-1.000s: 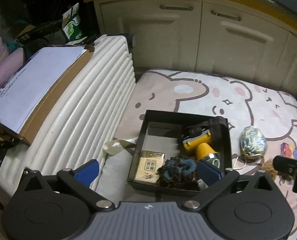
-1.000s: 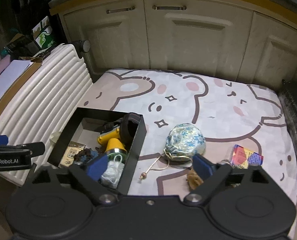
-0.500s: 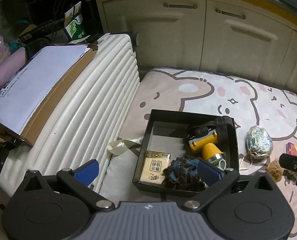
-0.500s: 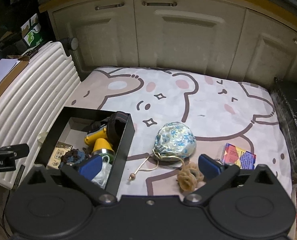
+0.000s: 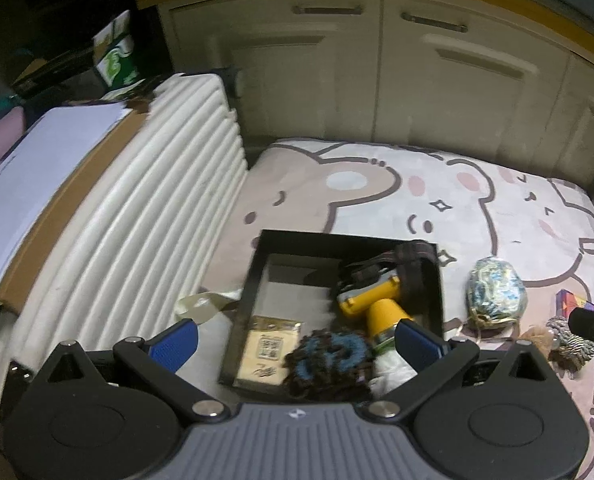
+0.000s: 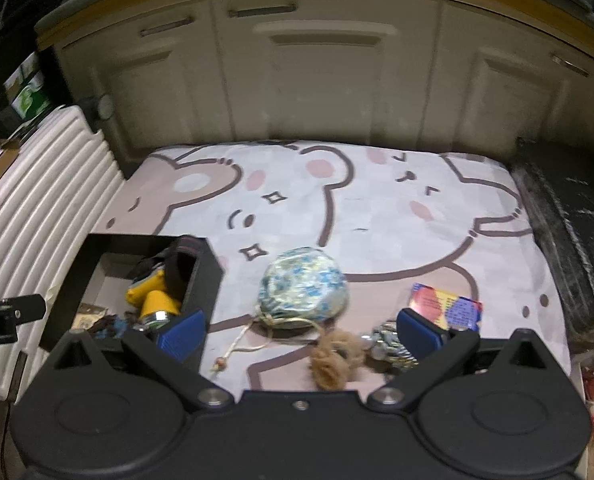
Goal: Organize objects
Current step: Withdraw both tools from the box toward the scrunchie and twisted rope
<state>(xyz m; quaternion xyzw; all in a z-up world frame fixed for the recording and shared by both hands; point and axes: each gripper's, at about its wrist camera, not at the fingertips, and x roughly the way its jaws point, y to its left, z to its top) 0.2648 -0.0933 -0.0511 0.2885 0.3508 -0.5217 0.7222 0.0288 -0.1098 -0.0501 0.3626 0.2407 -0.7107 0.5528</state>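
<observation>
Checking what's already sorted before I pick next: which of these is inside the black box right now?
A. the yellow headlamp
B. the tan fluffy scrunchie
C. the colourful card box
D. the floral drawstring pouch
A: the yellow headlamp lies inside the black box, while the floral drawstring pouch, the colourful card box and the tan fluffy scrunchie sit out on the bear-print mat.

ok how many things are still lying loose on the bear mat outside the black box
4: floral pouch beside the black box, tan fluffy scrunchie and striped scrunchie near the right gripper, colourful card box further right. More may be hidden.
</observation>
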